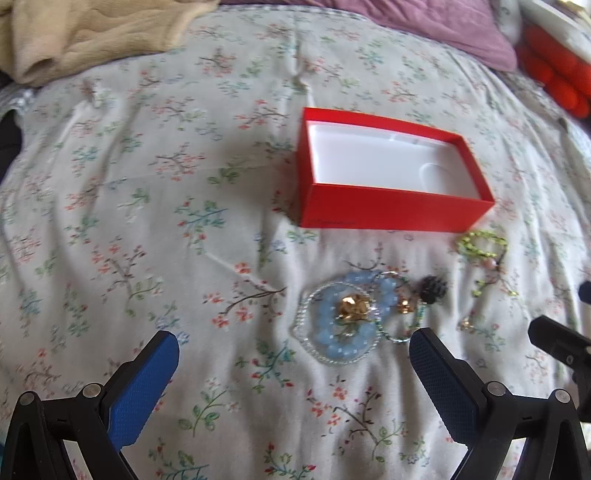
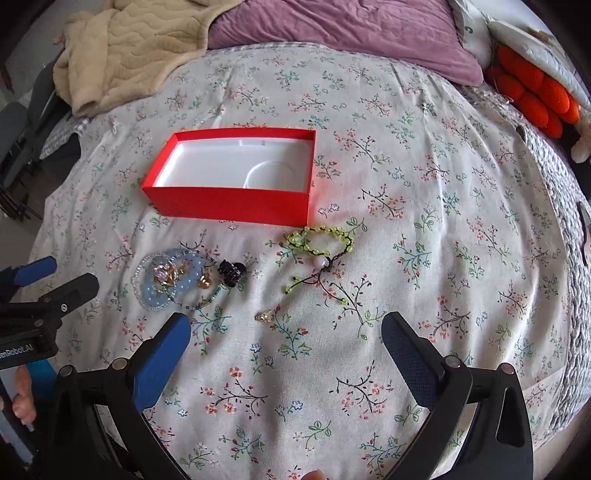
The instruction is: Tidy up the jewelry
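Beside red box [image 2: 236,206]: blue bead bracelet [image 1: 343,325], tangled.

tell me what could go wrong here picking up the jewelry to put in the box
The blue bead bracelet, gold pieces and thin chains lie piled together, so the open left gripper may drag several out at once. The green bracelet trails loose cords that could snag on the red box rim. The small gold charm sits flat on soft, wrinkled bedding and may slip from the open right gripper.

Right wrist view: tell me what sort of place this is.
Most likely a bedroom, with the work done on a bed. The jewelry lies on a floral bedsheet, a purple pillow sits at the far end, and a beige quilted blanket is bunched beside it.
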`<action>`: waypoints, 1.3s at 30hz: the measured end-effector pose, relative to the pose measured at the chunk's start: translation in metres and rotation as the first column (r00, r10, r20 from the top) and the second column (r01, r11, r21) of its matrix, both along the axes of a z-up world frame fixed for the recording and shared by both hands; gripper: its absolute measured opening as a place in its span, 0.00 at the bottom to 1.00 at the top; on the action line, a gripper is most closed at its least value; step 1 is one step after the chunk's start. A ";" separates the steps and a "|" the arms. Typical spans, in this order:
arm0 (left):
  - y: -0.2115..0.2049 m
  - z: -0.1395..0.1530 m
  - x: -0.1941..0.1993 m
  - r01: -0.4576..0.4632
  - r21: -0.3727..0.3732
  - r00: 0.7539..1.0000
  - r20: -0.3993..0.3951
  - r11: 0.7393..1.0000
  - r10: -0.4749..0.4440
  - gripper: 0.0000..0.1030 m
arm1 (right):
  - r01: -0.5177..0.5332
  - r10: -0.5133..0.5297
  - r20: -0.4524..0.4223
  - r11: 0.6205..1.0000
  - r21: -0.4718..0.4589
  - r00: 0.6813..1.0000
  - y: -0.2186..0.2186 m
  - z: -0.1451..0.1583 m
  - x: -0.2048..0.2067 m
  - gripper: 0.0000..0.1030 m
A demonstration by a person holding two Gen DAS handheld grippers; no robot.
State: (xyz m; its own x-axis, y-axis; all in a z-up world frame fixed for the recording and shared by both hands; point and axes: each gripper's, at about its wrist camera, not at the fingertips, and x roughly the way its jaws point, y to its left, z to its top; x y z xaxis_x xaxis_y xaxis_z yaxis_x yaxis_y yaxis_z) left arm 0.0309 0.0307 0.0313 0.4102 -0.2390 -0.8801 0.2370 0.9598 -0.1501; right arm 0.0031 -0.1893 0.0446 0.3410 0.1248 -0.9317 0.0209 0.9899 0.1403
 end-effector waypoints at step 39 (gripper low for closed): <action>-0.029 -0.085 0.009 0.499 0.086 0.855 0.110 0.862 -0.506 0.94 | -0.366 0.366 0.041 0.910 0.193 0.930 0.083 -0.089 0.049 0.71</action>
